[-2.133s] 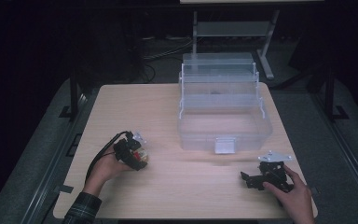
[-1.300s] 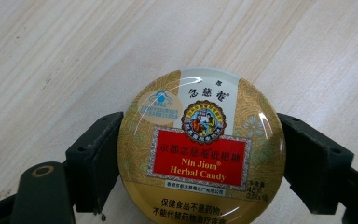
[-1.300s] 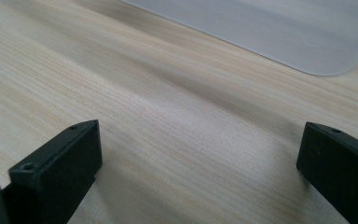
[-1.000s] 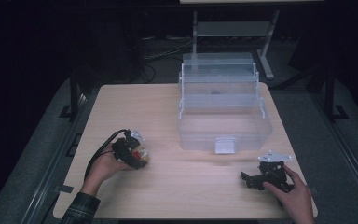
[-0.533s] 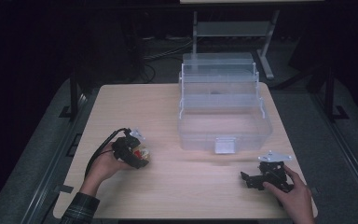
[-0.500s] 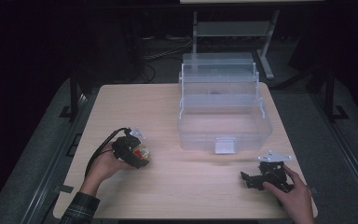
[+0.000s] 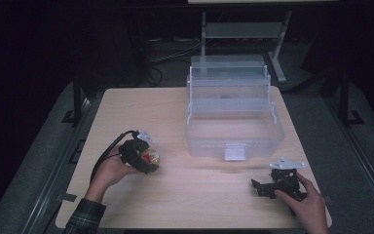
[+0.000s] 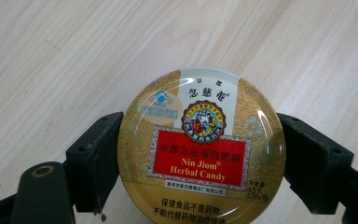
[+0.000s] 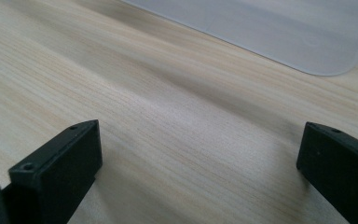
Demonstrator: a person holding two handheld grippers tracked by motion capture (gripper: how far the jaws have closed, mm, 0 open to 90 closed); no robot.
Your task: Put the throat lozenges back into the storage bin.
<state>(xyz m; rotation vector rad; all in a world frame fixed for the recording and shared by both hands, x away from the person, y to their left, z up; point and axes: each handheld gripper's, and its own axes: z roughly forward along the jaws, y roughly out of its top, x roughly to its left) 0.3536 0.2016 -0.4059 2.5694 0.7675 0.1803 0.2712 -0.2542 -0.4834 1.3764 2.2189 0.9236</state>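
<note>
In the left gripper view a round metal candy tin (image 8: 201, 148) sits at the centre of the frame, its glossy lid printed in gold filigree with a red rectangular label and a pale band across the top; the left gripper (image 8: 200, 161) pinches it, one matte black jaw pressed flat against each side of the rim. In the high view that tin (image 7: 150, 157) lies at the lower left of the frame, just above the pale wood-grain table (image 7: 141, 109), with the person's left hand (image 7: 111, 170) wrapped around the tool. At the lower right of the same view the right gripper (image 7: 258, 187) rests low over the tabletop, its blocky jaws spread wide with only bare wood between them. A translucent plastic box (image 7: 233, 127), stepped in tiers with rounded corners and a small front latch, stands in the upper middle.
</note>
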